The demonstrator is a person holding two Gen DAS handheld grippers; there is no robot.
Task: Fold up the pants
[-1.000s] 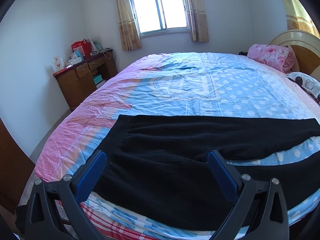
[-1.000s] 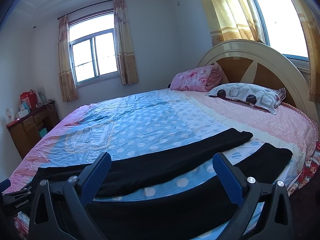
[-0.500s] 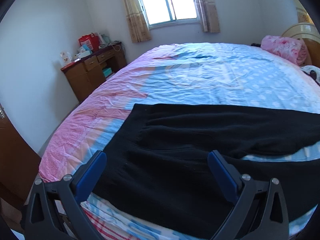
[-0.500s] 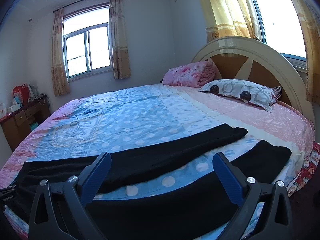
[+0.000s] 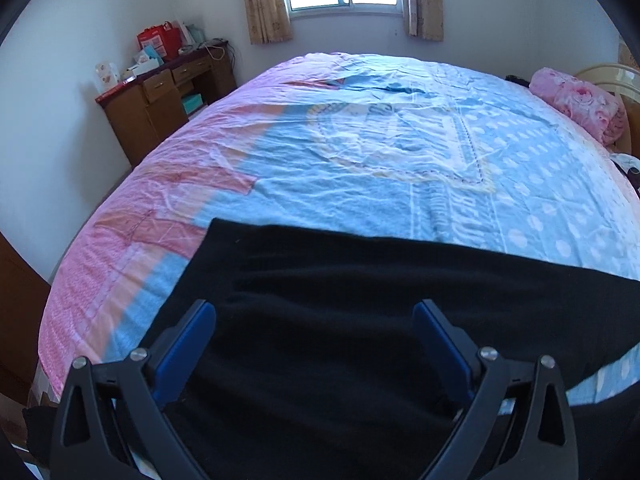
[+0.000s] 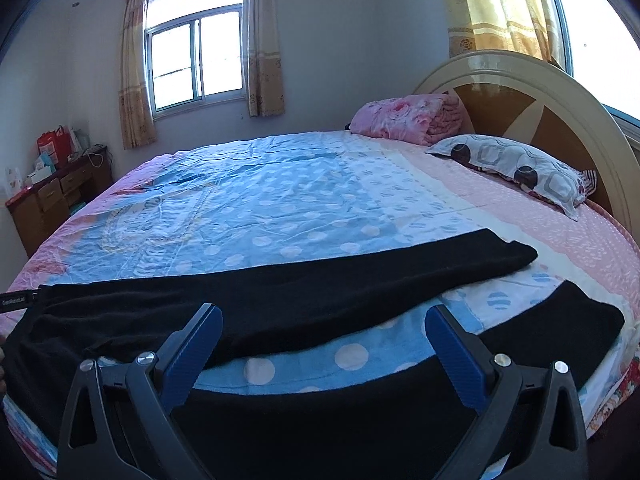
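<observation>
Black pants (image 5: 360, 300) lie flat along the near edge of a bed (image 5: 380, 152) with a blue and pink sheet. In the left wrist view my left gripper (image 5: 314, 332) is open above the waist end, empty. In the right wrist view the pants (image 6: 320, 292) show two spread legs, the far leg ending at the right (image 6: 508, 254) and the near leg (image 6: 560, 320) by the bed edge. My right gripper (image 6: 324, 340) is open over the near leg, with the sheet between the legs showing between its fingers, holding nothing.
A wooden desk (image 5: 160, 100) with boxes stands by the left wall. A folded pink blanket (image 6: 408, 118) and a patterned pillow (image 6: 516, 168) lie by the round headboard (image 6: 540, 100). A window (image 6: 196, 60) is on the far wall.
The left gripper has moved forward and lower over the waist end, so the pants fill more of its view. The right gripper has shifted slightly closer to the near leg. Both stay open.
</observation>
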